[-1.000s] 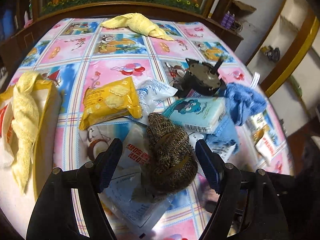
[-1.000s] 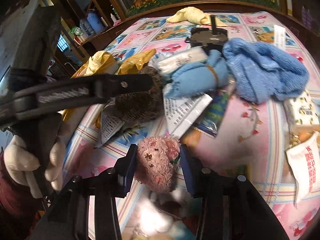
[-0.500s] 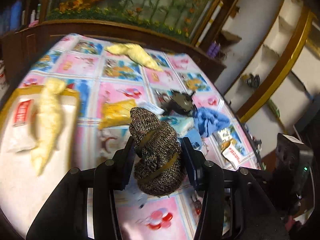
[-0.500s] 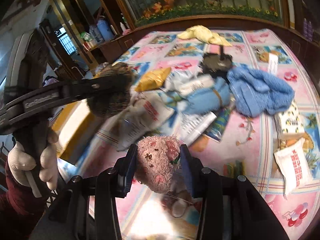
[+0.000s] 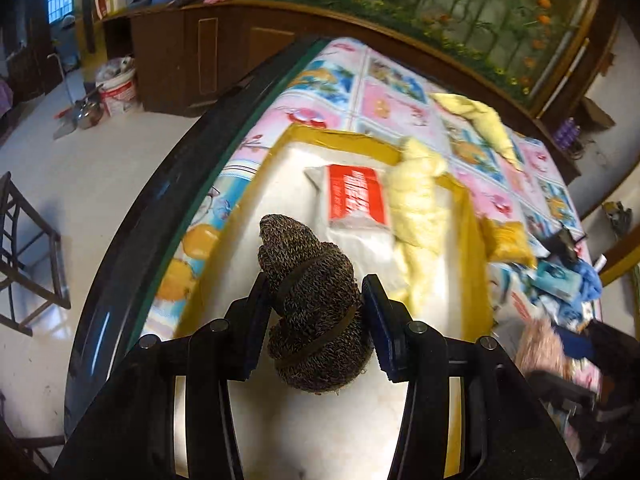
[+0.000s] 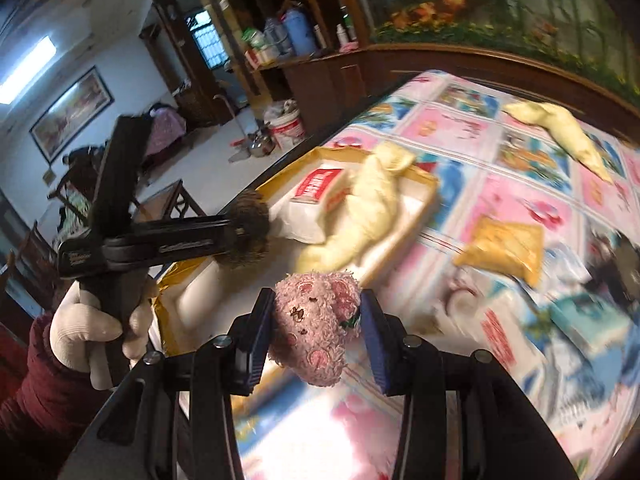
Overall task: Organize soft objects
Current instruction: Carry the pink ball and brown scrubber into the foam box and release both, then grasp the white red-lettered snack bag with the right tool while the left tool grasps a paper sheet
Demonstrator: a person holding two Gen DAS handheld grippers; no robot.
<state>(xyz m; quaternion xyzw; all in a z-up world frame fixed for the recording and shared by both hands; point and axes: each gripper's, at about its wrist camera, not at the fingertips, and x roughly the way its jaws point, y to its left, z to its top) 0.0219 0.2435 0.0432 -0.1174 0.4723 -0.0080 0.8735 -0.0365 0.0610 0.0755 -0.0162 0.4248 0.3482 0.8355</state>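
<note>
A: Left gripper [image 5: 316,312] pinching brown knit bundle [image 5: 312,312], up over the yellow-rimmed tray [image 5: 466,216]. Right gripper [image 6: 316,332] clamped on pink fuzzy bundle [image 6: 316,320], above the tablecloth [image 6: 532,204] beside the tray.

B: Edges?

A: Tray sits by the table's dark edge [image 5: 168,184]; its near white floor is bare, packet [image 5: 356,196] and yellow cloth [image 5: 416,204] further in. Only the right view shows the gloved hand [image 6: 88,332].

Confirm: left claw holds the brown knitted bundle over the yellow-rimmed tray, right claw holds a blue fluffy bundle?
Not blue: the right claw grips a pink fluffy bundle, per the right wrist view. The left claw does hold the brown knitted bundle over the yellow-rimmed tray.
</note>
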